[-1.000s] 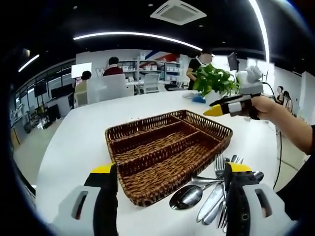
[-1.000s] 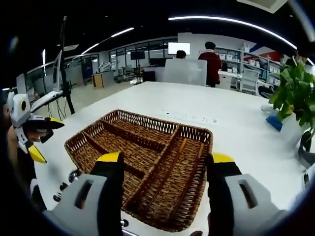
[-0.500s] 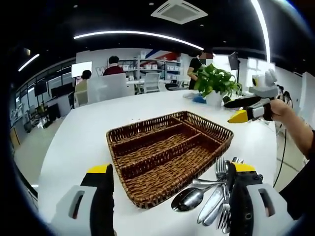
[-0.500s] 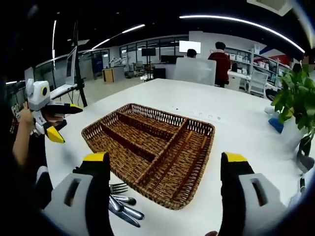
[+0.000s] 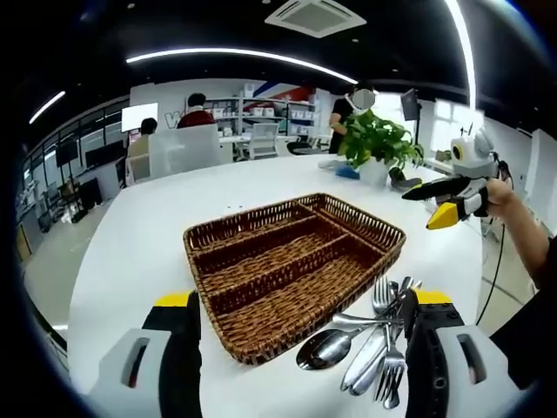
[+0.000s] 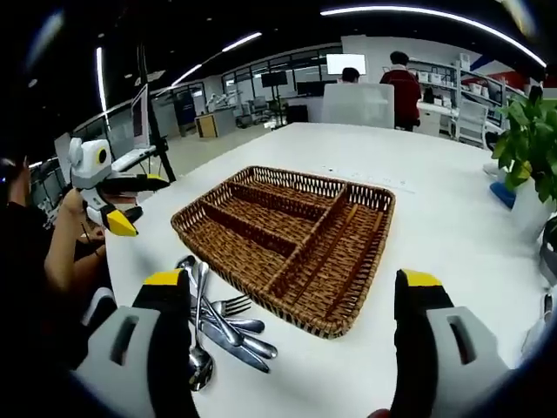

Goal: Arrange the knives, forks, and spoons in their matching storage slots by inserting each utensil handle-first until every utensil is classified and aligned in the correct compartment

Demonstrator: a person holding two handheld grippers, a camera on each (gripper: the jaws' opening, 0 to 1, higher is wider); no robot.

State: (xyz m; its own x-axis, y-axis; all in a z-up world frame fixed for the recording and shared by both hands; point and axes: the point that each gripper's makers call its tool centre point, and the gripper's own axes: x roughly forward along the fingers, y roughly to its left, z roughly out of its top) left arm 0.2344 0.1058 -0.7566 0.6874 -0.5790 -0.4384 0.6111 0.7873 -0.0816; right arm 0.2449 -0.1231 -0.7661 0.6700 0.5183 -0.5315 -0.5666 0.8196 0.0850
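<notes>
The brown woven wicker tray [image 5: 296,270] with its long divided slots is sitting on the white table [image 5: 130,252], and every compartment is showing bare weave — nothing is lying in any of them, so sorting is judged not yet begun.

The loose heap of shiny metal cutlery [image 5: 370,344] — spoons, forks and what appear to be knives — is resting on the table just beside the tray's near long edge. In the left gripper view the heap is lying just ahead of the left gripper [image 5: 300,305], crowding toward its right-hand jaw; the jaws are standing wide apart and holding nothing. In the right gripper view the same heap [image 6: 218,326] is lying next to the left-hand jaw of the right gripper [image 6: 291,287], which is also spread wide and carrying nothing.

The utensils' long axes are running roughly away from the left gripper, bowls and tines mixed, pieces overlapping. Both grippers are sitting close to the heap; which is the nearer cannot be settled from these views.

The tray's long slots are running roughly parallel to its near edge, so a picked utensil is judged to need turning before going in handle-first.
</notes>
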